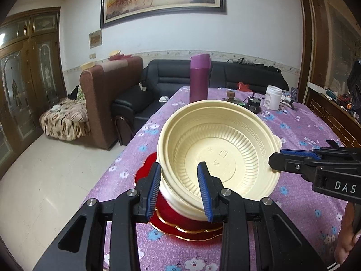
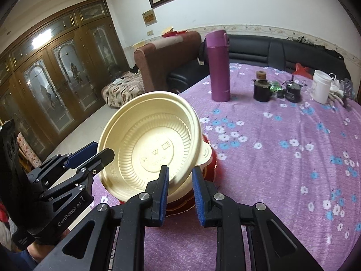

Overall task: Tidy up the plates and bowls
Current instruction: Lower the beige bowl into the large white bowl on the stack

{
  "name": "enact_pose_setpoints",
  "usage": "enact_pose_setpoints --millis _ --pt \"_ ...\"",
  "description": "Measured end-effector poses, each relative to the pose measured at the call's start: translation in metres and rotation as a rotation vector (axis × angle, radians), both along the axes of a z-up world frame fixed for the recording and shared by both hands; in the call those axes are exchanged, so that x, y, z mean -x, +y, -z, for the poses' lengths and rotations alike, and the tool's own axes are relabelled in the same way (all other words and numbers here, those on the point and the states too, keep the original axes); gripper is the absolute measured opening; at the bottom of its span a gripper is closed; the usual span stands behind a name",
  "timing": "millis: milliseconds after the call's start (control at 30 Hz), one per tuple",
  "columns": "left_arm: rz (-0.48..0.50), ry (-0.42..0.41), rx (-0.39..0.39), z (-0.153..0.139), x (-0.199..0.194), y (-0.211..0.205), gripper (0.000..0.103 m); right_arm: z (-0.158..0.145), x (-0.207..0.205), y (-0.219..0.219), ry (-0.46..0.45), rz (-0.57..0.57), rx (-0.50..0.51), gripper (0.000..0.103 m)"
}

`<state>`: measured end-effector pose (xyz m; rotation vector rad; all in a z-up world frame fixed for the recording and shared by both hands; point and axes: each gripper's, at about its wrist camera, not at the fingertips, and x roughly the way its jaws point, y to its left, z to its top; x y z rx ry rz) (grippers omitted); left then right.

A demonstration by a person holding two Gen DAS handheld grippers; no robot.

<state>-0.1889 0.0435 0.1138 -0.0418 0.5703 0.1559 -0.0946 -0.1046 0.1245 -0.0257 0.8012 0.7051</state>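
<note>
A: Presently, what is entered under containers?

B: One cream plastic bowl (image 1: 216,144), tilted, nothing seen inside it but moulded ribs and embossed marks on the base. It is held over a red plate (image 1: 180,228) with a gilt scalloped edge, which lies on the purple flowered tablecloth (image 1: 300,126).

A: By what is the bowl held?

B: Its near wall is clamped between the fingers of the left gripper (image 1: 180,189), one pad outside, one inside. The opposite rim is pinched likewise by the right gripper (image 2: 180,194), whose jaws are closed on the wall beside a small rim tab.

A: Is a second bowl nested beneath?

B: Possibly; a doubled rim is suggested in the right wrist view, but it cannot be told for certain.

A: Other vessels listed?

B: At the far end of the table: a purple flask (image 2: 218,65), upright, lid shut; a white jar (image 2: 320,85), contents not visible; a small dark pot (image 2: 261,89) with a cork-like top.
</note>
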Motion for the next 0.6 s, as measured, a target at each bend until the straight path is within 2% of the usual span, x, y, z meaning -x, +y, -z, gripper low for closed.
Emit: enact_pose_setpoints --millis 600 --pt "-0.021 0.025 0.024 0.010 -0.009 0.015 0.031 0.015 -0.008 0.013 0.058 -0.021 0.010 0.025"
